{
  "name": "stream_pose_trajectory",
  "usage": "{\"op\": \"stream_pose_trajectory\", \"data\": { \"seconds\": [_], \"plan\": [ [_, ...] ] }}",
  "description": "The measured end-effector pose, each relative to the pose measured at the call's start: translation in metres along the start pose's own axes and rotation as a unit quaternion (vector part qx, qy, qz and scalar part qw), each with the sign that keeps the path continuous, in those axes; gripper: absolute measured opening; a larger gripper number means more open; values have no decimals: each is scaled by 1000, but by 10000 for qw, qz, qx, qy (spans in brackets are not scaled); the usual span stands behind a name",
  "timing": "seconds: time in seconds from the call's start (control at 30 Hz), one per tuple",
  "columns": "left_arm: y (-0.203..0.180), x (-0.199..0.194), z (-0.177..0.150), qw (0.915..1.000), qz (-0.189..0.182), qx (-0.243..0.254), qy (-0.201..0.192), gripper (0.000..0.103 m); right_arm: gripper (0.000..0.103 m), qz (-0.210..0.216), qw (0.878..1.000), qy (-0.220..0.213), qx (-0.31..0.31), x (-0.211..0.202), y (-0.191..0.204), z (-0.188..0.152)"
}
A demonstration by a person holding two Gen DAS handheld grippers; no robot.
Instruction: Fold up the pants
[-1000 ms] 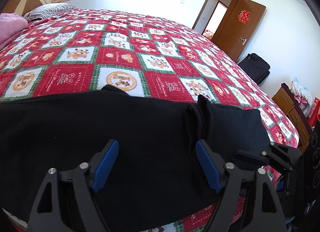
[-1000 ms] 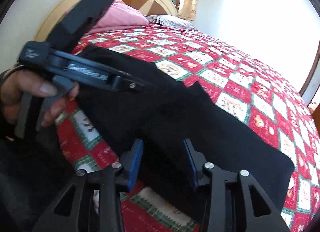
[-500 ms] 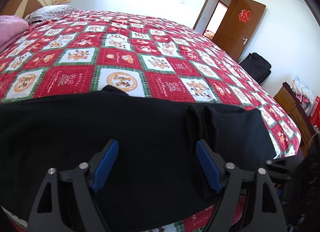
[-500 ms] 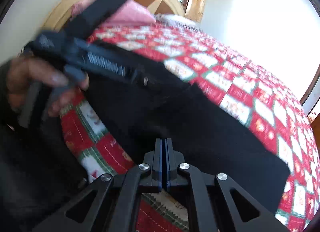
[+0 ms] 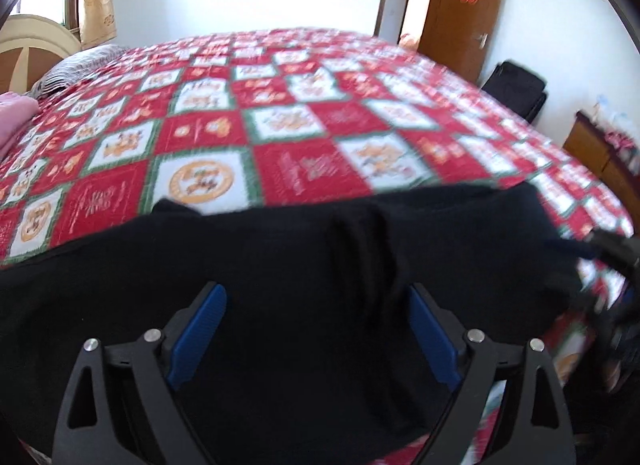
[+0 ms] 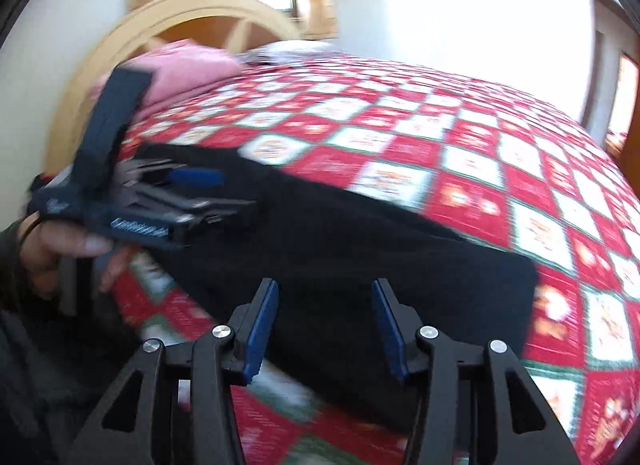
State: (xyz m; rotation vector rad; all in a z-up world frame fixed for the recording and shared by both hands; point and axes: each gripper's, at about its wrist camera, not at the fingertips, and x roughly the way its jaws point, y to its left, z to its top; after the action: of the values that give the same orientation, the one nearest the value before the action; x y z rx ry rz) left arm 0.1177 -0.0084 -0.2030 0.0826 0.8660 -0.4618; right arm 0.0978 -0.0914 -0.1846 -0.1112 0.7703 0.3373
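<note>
Black pants (image 5: 280, 273) lie flat across the near edge of a bed with a red, white and green patchwork quilt (image 5: 304, 137). A raised crease runs down their middle in the left wrist view. My left gripper (image 5: 316, 305) hovers over the pants with its blue pads wide apart and its jaws opening, nothing pinched. My right gripper (image 6: 324, 301) hangs above the pants (image 6: 360, 249) near their right end, jaws opening, pads clear of the cloth. The left gripper (image 6: 168, 201) shows in the right wrist view, held by a hand (image 6: 68, 253). Both views are motion-blurred.
A pink blanket (image 6: 180, 73) and a striped pillow (image 5: 76, 69) lie by the curved wooden headboard (image 6: 192, 21). A brown door (image 5: 464, 13), a black bag (image 5: 516, 89) and a wooden cabinet (image 5: 600, 149) stand beyond the bed's far right side.
The right gripper snapped shut half a second ago and now stands apart again, shifted right along the pants. The left gripper's pads spread a little wider and its view rolled and swung left.
</note>
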Motion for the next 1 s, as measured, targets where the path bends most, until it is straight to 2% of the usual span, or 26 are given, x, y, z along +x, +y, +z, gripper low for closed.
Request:
{"op": "stream_pose_trajectory", "data": {
  "seconds": [0.1,0.17,0.27,0.4,0.43,0.53,0.67,0.73,0.83,0.93,1.0],
  "plan": [
    [-3,0,-2,9998,83,157,-88,97,51,-306,9984,112,462,9,-23,-5],
    [-3,0,-3,9998,65,181,-105,99,51,-420,9958,344,738,20,-39,-12],
    [-5,0,-4,9996,74,225,-127,99,51,-357,9966,309,676,21,-46,-14],
    [-3,-3,-3,9998,10,181,-114,99,51,-571,9950,272,770,16,-38,-7],
    [-2,-3,-3,9998,-4,164,-113,99,51,-469,9951,216,840,13,-35,-5],
    [0,-8,-4,9998,-11,150,-116,99,51,340,9959,10,837,9,-6,4],
    [9,-14,-5,9998,78,62,-181,99,51,1051,9929,230,514,28,33,0],
    [16,-16,-6,9997,149,11,-191,99,53,1136,9917,430,419,40,45,-6],
    [25,-25,-7,9995,193,-5,-262,99,55,1010,9941,364,129,39,55,-8],
    [48,-45,-12,9975,536,110,-439,99,55,1281,9909,73,404,24,45,-4],
    [76,-59,-15,9954,802,-22,-523,99,55,1152,9922,-232,404,10,39,-2]
  ]
}}
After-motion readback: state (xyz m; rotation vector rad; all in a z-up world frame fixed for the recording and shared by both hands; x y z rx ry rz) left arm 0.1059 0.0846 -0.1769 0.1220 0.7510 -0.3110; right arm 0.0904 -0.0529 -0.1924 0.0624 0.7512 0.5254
